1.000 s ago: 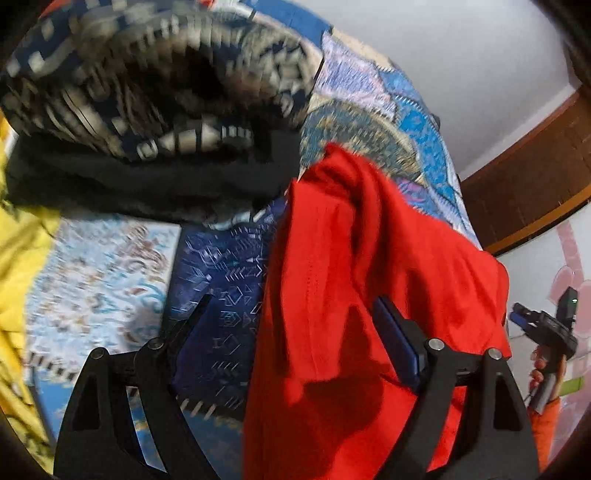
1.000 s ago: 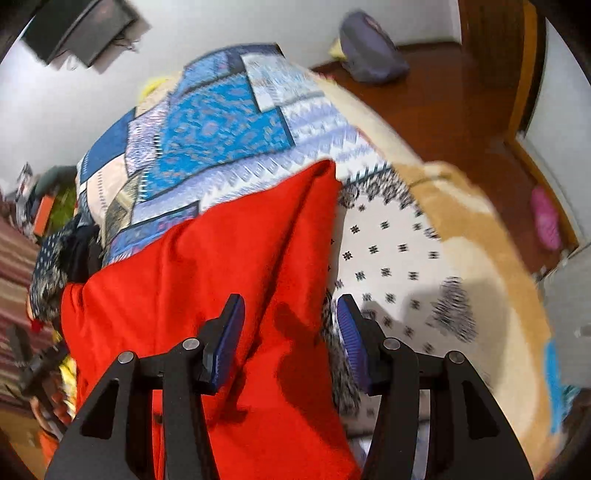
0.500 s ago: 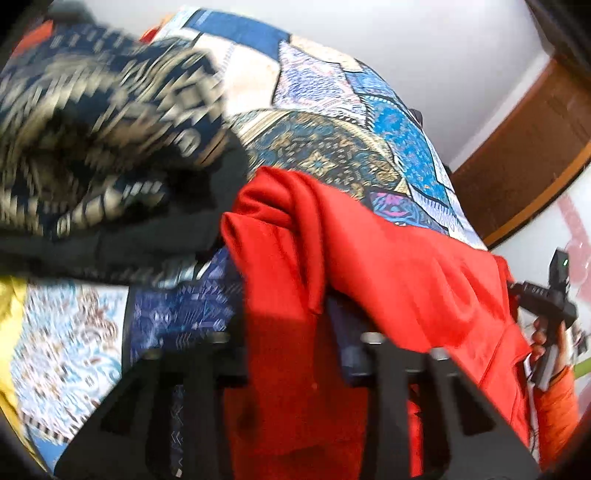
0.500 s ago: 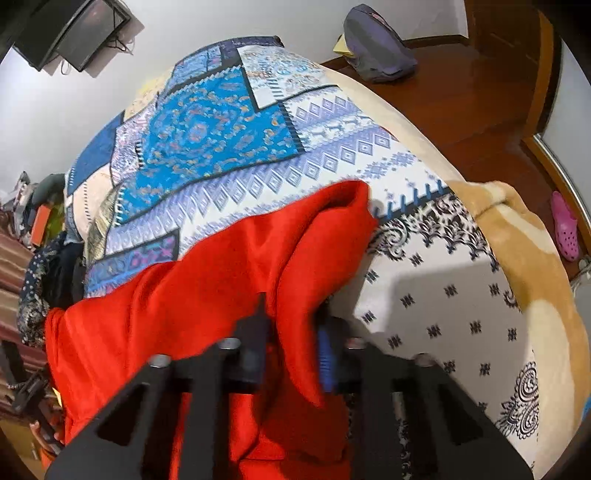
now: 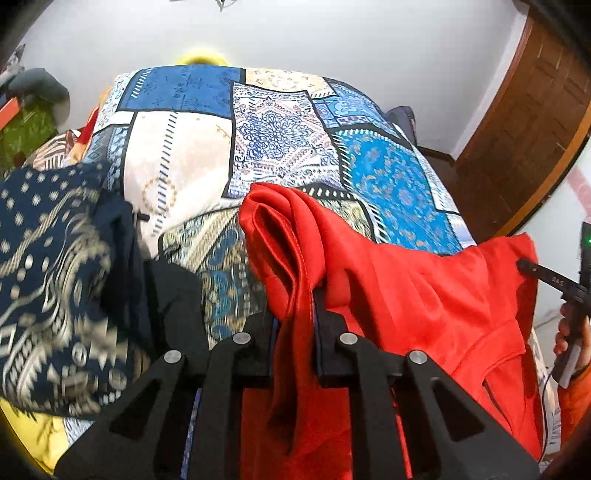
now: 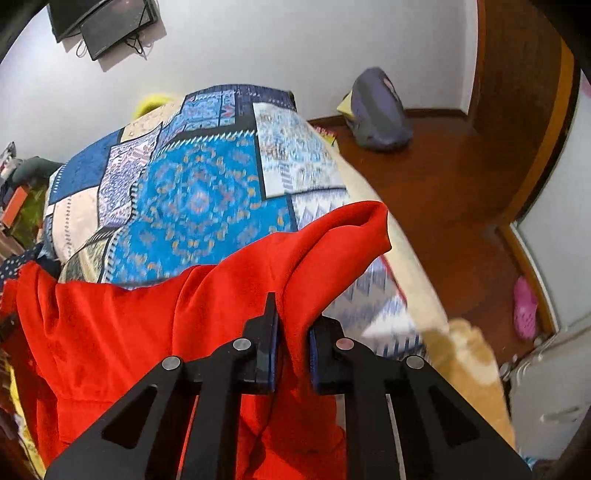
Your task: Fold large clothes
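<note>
A red garment (image 5: 424, 295) hangs lifted above the patchwork bedspread (image 5: 277, 129), stretched between both grippers. My left gripper (image 5: 293, 310) pinches a bunched corner of it, and its jaws are still closing on the cloth. In the right wrist view, my right gripper (image 6: 293, 314) grips the other folded corner of the red garment (image 6: 110, 332), its jaws also still closing with fabric between the pads. The right gripper also shows at the left view's right edge, held by a hand (image 5: 570, 332) in an orange sleeve.
A pile of dark blue patterned clothes (image 5: 48, 277) and a black garment (image 5: 173, 295) lie at the left of the bed. A grey backpack (image 6: 376, 110) and a pink shoe (image 6: 524, 310) sit on the wooden floor. A screen (image 6: 107, 26) hangs on the wall.
Both grippers went from open around the red garment's edges to shut on them, then lifted it up and forward over the bed.
</note>
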Demonstrator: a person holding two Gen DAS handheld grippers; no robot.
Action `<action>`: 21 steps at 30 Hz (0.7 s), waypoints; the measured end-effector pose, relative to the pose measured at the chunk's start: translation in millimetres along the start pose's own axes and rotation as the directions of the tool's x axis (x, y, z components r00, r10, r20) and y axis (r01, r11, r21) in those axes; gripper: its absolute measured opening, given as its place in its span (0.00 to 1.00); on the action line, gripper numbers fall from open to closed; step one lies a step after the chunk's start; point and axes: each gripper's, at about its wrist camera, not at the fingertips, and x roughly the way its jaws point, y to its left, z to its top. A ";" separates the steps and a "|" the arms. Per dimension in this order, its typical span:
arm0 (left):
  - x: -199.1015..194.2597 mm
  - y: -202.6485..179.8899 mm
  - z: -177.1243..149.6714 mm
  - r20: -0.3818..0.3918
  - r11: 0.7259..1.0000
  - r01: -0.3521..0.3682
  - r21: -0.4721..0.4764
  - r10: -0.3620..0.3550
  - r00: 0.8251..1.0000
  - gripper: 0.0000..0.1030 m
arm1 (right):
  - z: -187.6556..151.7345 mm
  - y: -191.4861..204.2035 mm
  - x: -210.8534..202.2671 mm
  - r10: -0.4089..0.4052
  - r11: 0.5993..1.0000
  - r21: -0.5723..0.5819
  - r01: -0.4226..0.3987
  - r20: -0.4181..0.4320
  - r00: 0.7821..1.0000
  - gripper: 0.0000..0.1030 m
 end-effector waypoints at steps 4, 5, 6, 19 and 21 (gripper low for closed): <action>17.6 2.7 7.7 -0.028 0.998 -0.054 -0.007 0.054 0.998 0.17 | 2.1 6.5 6.7 -0.049 0.998 -0.032 0.049 -0.010 0.999 0.13; 20.9 3.9 6.6 -0.039 0.998 -0.065 -0.004 0.065 0.997 0.20 | 0.9 6.8 7.5 -0.060 0.998 -0.036 0.059 -0.018 0.998 0.14; 21.4 6.0 3.3 -0.047 0.997 -0.073 0.000 0.073 0.996 0.22 | -1.0 6.3 7.9 -0.067 0.997 -0.040 0.066 -0.028 0.997 0.15; -52.0 15.0 -37.4 0.022 0.991 -0.136 0.007 0.136 0.991 0.53 | -36.8 1.1 -68.6 -0.135 0.976 -0.174 0.134 0.005 0.991 0.41; -70.9 12.2 -45.3 0.037 0.991 -0.132 0.008 0.132 0.991 0.55 | -46.4 1.2 -89.6 -0.125 0.974 -0.185 0.128 0.030 0.992 0.47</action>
